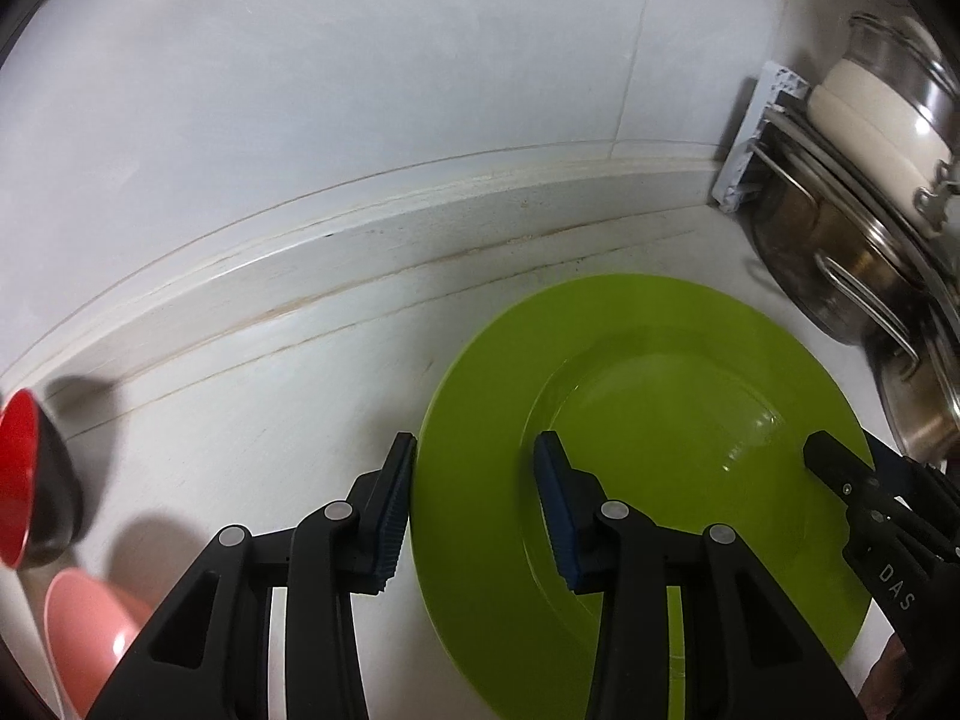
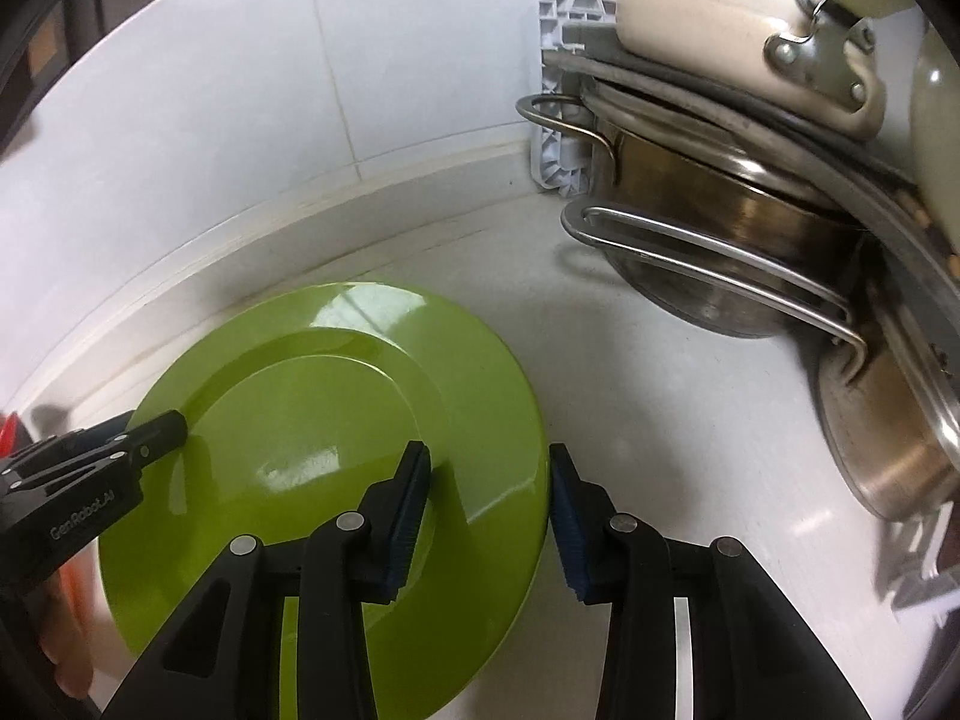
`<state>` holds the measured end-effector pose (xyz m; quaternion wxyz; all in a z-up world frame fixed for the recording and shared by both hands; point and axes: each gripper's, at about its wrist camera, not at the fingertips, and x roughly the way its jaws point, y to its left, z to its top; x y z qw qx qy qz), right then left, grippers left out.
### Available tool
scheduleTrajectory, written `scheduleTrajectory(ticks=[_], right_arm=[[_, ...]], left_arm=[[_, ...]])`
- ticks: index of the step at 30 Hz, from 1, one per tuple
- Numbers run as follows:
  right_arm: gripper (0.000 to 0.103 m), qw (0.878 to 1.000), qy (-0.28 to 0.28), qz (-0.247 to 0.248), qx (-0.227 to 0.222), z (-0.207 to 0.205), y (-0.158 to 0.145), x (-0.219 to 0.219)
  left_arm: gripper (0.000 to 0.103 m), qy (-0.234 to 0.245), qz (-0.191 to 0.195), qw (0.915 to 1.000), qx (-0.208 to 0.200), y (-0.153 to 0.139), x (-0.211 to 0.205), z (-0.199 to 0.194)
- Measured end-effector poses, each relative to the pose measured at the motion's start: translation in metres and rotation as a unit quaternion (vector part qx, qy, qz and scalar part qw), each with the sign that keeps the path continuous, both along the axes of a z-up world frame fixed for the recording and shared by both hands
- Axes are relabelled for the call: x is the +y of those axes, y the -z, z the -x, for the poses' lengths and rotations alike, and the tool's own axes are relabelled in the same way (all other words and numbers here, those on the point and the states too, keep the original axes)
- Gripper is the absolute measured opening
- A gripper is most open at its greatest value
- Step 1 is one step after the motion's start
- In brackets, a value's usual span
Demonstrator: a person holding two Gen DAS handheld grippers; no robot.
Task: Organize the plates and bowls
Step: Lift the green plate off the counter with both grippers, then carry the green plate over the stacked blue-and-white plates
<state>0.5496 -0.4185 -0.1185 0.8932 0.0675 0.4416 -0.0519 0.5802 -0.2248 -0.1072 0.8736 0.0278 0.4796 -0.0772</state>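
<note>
Left gripper [image 1: 474, 504]: straddles the left rim of the green plate [image 1: 648, 420], one pad outside the edge and one over the plate's face; the pads look set against the rim, gripping it.
Right gripper [image 2: 489, 510]: straddles the opposite rim of the same plate, one pad on the face and one outside the edge, clamped on it.
Green plate: held between the two grippers over the white bench [image 1: 288, 396], near the tiled wall [image 1: 360, 90]; whether it touches the bench I cannot tell.
Red and black bowl [image 1: 30, 480]: at the far left edge, tipped on its side on the bench.
Pink bowl [image 1: 90, 630]: just below the red one, partly hidden by the left gripper.
Steel pots [image 2: 750, 252]: stacked at the right on the bench, well apart from the plate, with a cream pot [image 2: 720, 18] on top.
</note>
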Motion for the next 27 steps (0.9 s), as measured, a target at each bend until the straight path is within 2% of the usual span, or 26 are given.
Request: scheduleTrajectory(ticks=[5, 14, 27], right_arm=[[0.040, 1.000, -0.005, 0.003, -0.002, 0.012, -0.009, 0.006], [0.040, 1.000, -0.016, 0.005, -0.019, 0.064, -0.039, 0.029], [0.040, 0.998, -0.053, 0.013, -0.043, 0.126, -0.077, 0.091]], left_arm=[[0.039, -0.002, 0.002, 0.9999, -0.013, -0.015, 0.008, 0.029], [0.039, -0.018, 0.009, 0.9990, -0.040, -0.047, 0.041, 0.085], [0.039, -0.067, 0.025, 0.9955, -0.062, -0.073, 0.120, 0.159]])
